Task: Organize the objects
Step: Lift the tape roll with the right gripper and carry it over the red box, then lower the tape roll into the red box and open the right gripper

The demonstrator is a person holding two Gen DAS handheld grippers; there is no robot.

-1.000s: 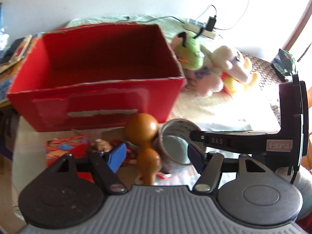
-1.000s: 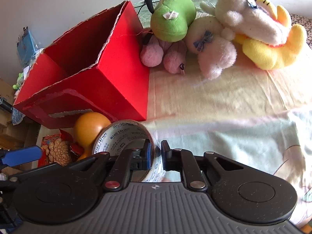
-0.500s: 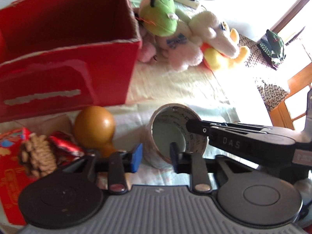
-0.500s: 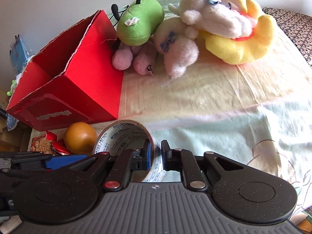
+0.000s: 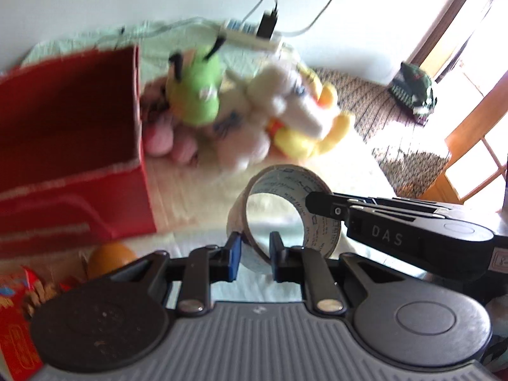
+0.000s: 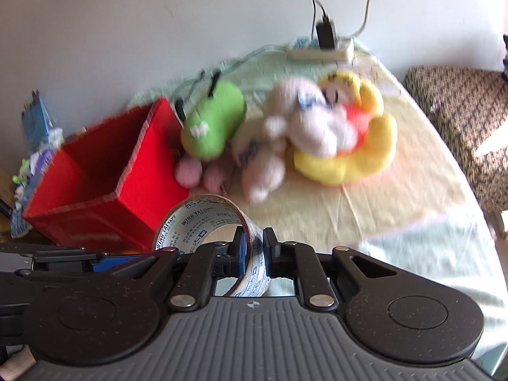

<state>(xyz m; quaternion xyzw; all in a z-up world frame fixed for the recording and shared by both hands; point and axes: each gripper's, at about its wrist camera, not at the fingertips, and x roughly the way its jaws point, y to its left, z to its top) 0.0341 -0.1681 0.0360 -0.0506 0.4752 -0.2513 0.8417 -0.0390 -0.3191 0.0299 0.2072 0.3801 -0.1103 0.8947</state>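
The roll of tape (image 6: 208,241) was held clear of the table by the right gripper (image 6: 254,255), whose two fingers were pinched on the roll's wall, one inside the ring and one outside. In the left wrist view the same tape (image 5: 282,209) was straddled by the left gripper (image 5: 254,255): the blue finger (image 5: 235,255) was seen outside the ring's lower edge and the other finger inside it, yet with a gap to either side, so the jaws stood apart and not clamped. The right gripper's black body (image 5: 412,231) was seen reaching in from the right to the roll's far rim.

Beneath and to the left, an orange ball (image 5: 109,254) was seen beside a red packet (image 5: 16,317). Farther back, the open red box (image 6: 104,184) was found on the pale cloth (image 6: 381,216). Just beside its far corner, a green plush toy (image 6: 212,127), a white one (image 6: 304,130) and a yellow one (image 6: 365,152) were heaped together, blurred. Against the wall, a power strip (image 6: 320,51) was seen.
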